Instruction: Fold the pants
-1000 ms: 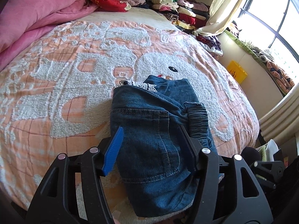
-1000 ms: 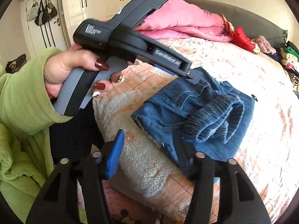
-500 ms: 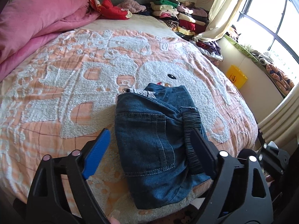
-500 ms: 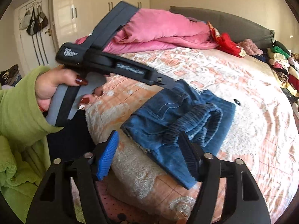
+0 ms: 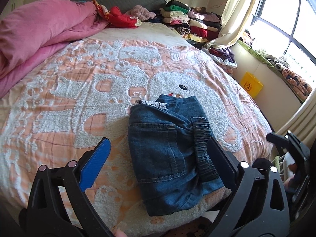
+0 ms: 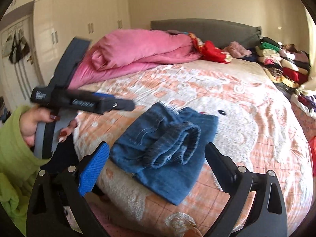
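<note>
The blue denim pants (image 5: 164,148) lie folded in a compact bundle near the front edge of the bed, with the dark elastic waistband (image 5: 203,144) along one side. My left gripper (image 5: 157,143) hovers above and short of them. Its jaws are opening wide and no pad touches the denim. The right wrist view shows the same pants (image 6: 177,179) from the other side. My right gripper (image 6: 157,147) is held above them, and its jaws are also opening with nothing gripped. A hand in a green sleeve (image 6: 13,136) holds the left gripper (image 6: 83,102) at the left.
A pink duvet (image 5: 39,31) is heaped at the head of the bed, beside a red garment (image 5: 120,18). Stacks of folded clothes (image 5: 189,23) fill the far right corner. A yellow bag (image 5: 251,86) stands on the floor by the window. White wardrobes (image 6: 83,25) line the left wall.
Both pairs of jaws have spread much wider. Both grippers have drawn back and upward from the folded pants, which lie still on the bedspread. The right view has swung to take in more of the room.
</note>
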Demonstrator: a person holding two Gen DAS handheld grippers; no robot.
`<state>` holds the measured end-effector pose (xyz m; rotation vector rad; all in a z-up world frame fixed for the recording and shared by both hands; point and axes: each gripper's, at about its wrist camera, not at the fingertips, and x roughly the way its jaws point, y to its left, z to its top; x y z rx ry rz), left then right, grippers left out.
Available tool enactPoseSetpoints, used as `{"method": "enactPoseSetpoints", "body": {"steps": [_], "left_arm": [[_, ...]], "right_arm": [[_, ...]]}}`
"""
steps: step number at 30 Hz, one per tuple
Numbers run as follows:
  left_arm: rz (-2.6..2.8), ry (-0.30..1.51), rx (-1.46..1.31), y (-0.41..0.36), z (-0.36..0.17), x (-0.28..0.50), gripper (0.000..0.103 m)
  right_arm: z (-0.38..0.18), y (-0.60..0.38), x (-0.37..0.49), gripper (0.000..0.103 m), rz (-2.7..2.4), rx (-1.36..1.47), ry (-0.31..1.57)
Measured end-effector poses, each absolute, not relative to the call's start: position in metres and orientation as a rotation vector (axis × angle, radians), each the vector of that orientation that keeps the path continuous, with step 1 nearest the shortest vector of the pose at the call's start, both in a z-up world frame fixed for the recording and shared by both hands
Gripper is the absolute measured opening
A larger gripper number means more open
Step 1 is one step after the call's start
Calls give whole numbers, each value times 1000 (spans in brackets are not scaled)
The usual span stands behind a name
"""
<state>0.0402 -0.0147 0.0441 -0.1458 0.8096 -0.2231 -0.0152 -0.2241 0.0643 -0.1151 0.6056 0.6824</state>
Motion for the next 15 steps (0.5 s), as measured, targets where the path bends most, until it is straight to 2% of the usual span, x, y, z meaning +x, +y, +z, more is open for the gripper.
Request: {"method": "enactPoseSetpoints", "body": {"steps": [4, 15], "left_arm": [[-209, 803, -139, -12, 44, 38, 92], [-186, 851, -144, -8, 20, 48, 92]], "right_arm": [[65, -238, -5, 97, 607, -69, 617], [34, -258, 44, 97, 435, 3, 800]]}}
